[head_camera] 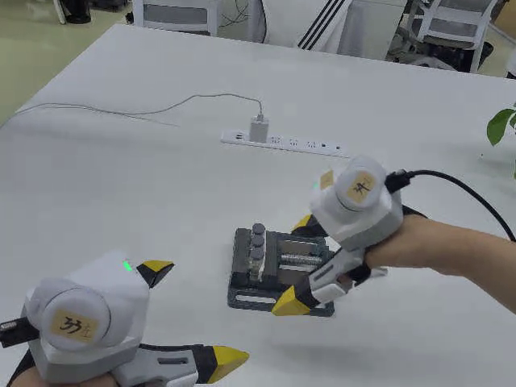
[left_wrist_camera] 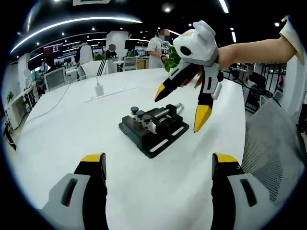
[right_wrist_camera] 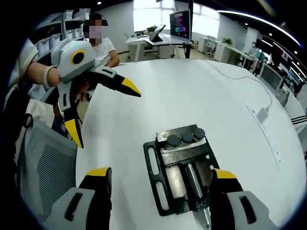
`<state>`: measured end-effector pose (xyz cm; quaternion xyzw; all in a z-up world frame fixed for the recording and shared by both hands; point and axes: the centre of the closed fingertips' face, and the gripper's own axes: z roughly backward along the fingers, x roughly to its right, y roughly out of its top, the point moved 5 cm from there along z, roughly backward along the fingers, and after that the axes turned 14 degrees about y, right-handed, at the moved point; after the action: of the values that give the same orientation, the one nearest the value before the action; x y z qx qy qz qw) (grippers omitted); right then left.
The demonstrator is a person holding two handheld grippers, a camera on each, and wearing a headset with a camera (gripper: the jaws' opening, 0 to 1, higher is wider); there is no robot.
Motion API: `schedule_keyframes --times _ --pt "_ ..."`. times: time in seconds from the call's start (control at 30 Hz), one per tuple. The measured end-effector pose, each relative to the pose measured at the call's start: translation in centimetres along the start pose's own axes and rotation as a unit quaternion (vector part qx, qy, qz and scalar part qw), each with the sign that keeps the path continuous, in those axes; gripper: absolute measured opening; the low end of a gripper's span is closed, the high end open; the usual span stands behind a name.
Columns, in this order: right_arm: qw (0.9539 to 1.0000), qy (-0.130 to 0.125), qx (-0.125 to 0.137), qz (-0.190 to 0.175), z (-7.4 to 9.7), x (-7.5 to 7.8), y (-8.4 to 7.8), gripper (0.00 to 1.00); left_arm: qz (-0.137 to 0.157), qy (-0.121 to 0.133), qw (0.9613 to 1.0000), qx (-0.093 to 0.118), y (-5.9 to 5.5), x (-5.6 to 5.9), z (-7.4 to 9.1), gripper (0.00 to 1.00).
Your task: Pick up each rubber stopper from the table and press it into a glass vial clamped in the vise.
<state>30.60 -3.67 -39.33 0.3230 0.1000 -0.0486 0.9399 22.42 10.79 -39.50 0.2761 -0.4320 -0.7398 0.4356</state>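
I am holding both tongs open and empty above a wide white counter point(head_camera: 121, 185). My right tongs point(head_camera: 297, 263) are hovering directly over the black vise point(head_camera: 242, 284). Their yellow-tipped jaws are spreading wide, so that the vise is lying between them in the right gripper view. I cannot tell whether either tip is touching it. My left tongs point(head_camera: 193, 313) are hanging well apart from the vise, on its near left side. They are pointing toward it with the jaws gaping.

Three glass vials point(head_camera: 255, 264) are standing in a row, clamped at the left end of the vise. Dark rubber stoppers point(right_wrist_camera: 186, 138) are sitting on top of all three.

Beyond the vise, well apart from it, a white power strip point(head_camera: 282, 143) is lying flat on the counter. A white charger point(head_camera: 258, 129) is plugged into it, and a thin grey cable point(head_camera: 121, 111) is trailing away to the far left. A black cord point(head_camera: 459, 185) is looping off my right tongs, to the right of the vise. A green leaf point(head_camera: 500, 125) is showing at the right edge.

Past the counter's far edge, office chairs point(head_camera: 173, 14) are standing in a bright open office. In the left gripper view, people are standing there under ceiling lights.
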Motion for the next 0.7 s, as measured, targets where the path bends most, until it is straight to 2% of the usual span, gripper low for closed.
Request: schedule_keyframes --times 0.1,0.23,0.5,0.7 --pt "0.9987 -0.018 0.037 -0.028 1.1 -0.6 -1.4 0.90 -0.001 0.000 1.0000 -0.001 -0.2 0.0 0.1 0.91" --pt "0.9969 -0.035 0.053 -0.046 2.2 -1.7 -3.3 0.99 0.005 0.001 1.0000 0.001 -0.3 -0.1 0.3 0.92" --pt "0.9897 -0.061 0.094 -0.089 3.8 -4.6 -7.1 0.99 0.002 0.002 1.0000 -0.003 -0.5 -0.4 0.7 0.96" --pt "0.9820 -0.077 0.128 -0.116 4.3 -6.1 -8.8 0.99 0.004 0.001 1.0000 -0.006 -0.8 -0.7 1.0 0.99"
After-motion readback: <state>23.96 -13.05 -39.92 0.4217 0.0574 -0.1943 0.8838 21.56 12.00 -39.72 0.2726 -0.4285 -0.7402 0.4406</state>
